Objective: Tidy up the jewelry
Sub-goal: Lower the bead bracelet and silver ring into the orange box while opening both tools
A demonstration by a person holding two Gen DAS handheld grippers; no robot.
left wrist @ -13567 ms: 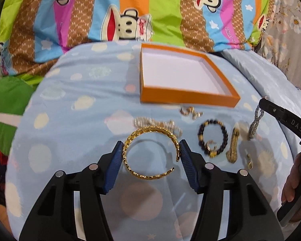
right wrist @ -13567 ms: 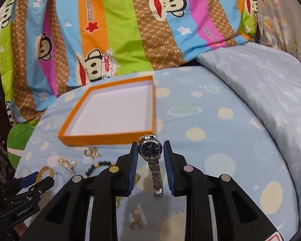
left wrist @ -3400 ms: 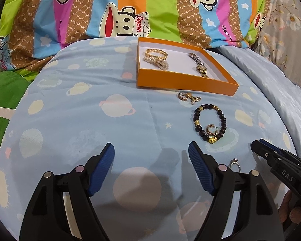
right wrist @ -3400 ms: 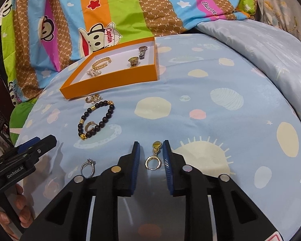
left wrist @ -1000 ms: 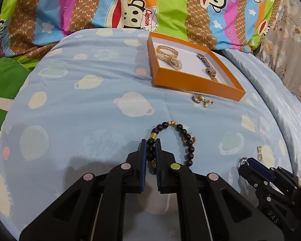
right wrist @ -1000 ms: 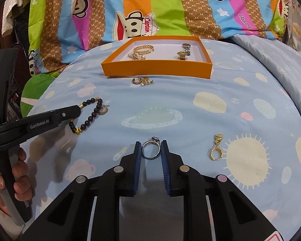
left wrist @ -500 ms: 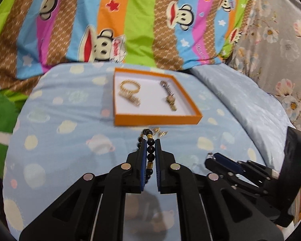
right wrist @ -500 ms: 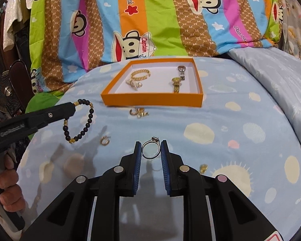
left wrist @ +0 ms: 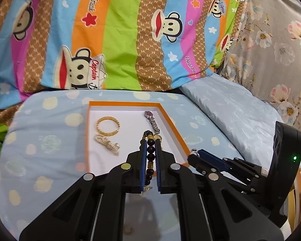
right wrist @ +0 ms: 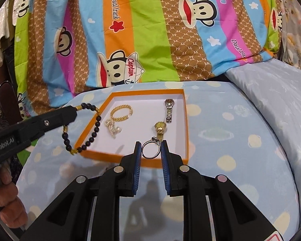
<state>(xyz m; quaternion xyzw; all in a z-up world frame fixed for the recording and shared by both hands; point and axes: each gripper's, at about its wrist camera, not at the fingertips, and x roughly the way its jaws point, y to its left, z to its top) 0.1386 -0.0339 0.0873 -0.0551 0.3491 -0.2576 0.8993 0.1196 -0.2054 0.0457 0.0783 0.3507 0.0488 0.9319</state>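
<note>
Orange tray [right wrist: 166,163] holds 4 pieces; left fingers [left wrist: 142,154] pinch 1 bead bracelet [right wrist: 94,128], right fingers [right wrist: 136,156] 1 ring [right wrist: 150,150].

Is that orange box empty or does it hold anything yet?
Not empty. The box holds a gold bangle, a chain and two watches.

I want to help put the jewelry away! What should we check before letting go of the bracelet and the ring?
1. Left gripper shut on the bead bracelet: ok.
2. Right gripper shut on the ring: ok.
3. Bracelet fully over the orange box: not ok; in the right wrist view it hangs across the box's left wall.
4. Ring over the box: cannot tell; it sits near the front wall.
5. Free white floor left in the box: ok, between the gold bangle and the silver watch.
6. Grippers apart from each other: ok.
</note>
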